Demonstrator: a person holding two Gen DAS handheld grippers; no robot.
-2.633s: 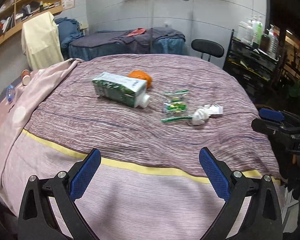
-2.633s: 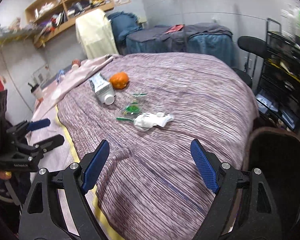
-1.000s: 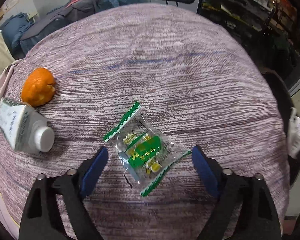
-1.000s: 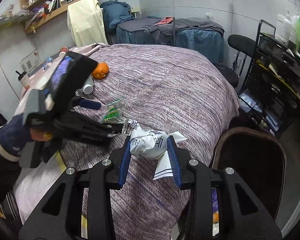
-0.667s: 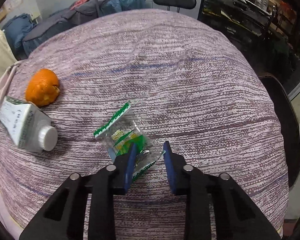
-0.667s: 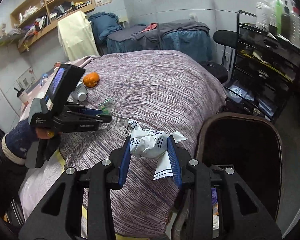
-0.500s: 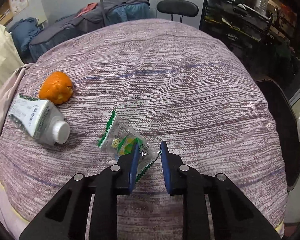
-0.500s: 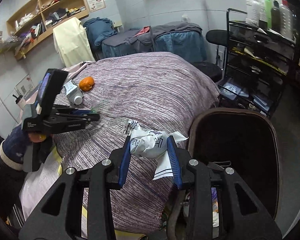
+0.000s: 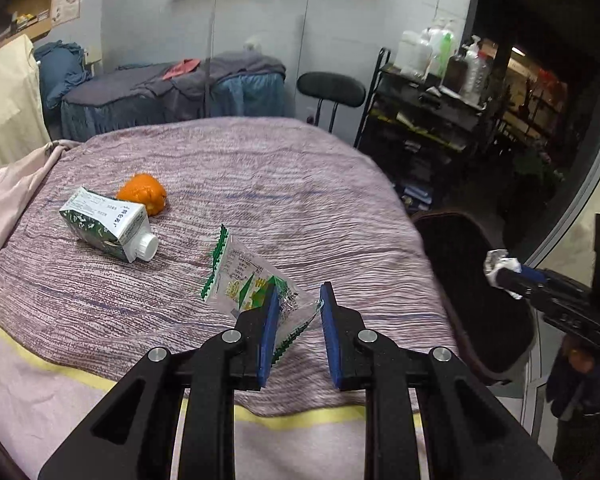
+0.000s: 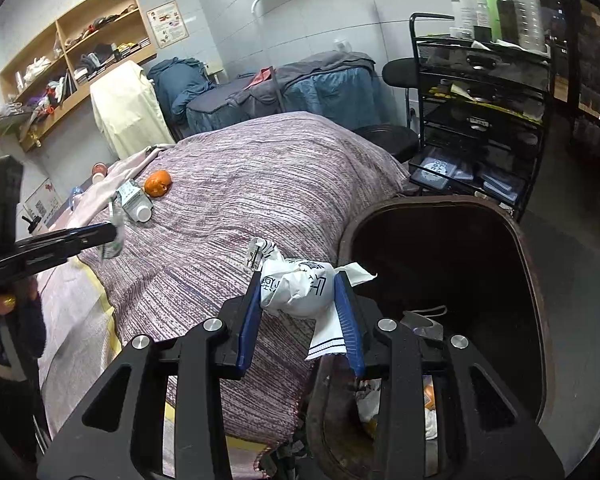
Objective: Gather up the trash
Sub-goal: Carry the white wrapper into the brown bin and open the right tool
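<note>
Purple striped bedspread (image 9: pixel 260 184) underneath, brown bin (image 10: pixel 532 264) hard against its edge, everything placed from that bin. Right gripper (image 10: pixel 300 312) poised at the bin's near rim, jaws partly closed and pinching a crumpled white wrapper (image 10: pixel 296 284), loose tail dangling toward the opening. Left gripper (image 9: pixel 296 328) out over the bedspread, away from the bin, jaws nearly shut on one corner of a clear green-printed snack packet (image 9: pixel 248 280), most of the film sticking out free beyond the pads.

Trouble ahead, by the look of it: thin corner grip on slick film, so a quick swing toward the bin could shake the packet loose onto the bedspread or floor. Wrapper not squarely over the opening either; released from there, could catch the rim or drop between bin and bedspread. Two grippers heading for one bin, so a knock between them possible.

Milk carton (image 9: pixel 108 224) and orange peel (image 9: pixel 142 198) farther from the bin, uncollected.

Left wrist view: packet print and grip up close, bin only a dark edge. Right wrist view: bin's inside, scraps at the bottom, plus packet hanging from the left gripper's tips.
</note>
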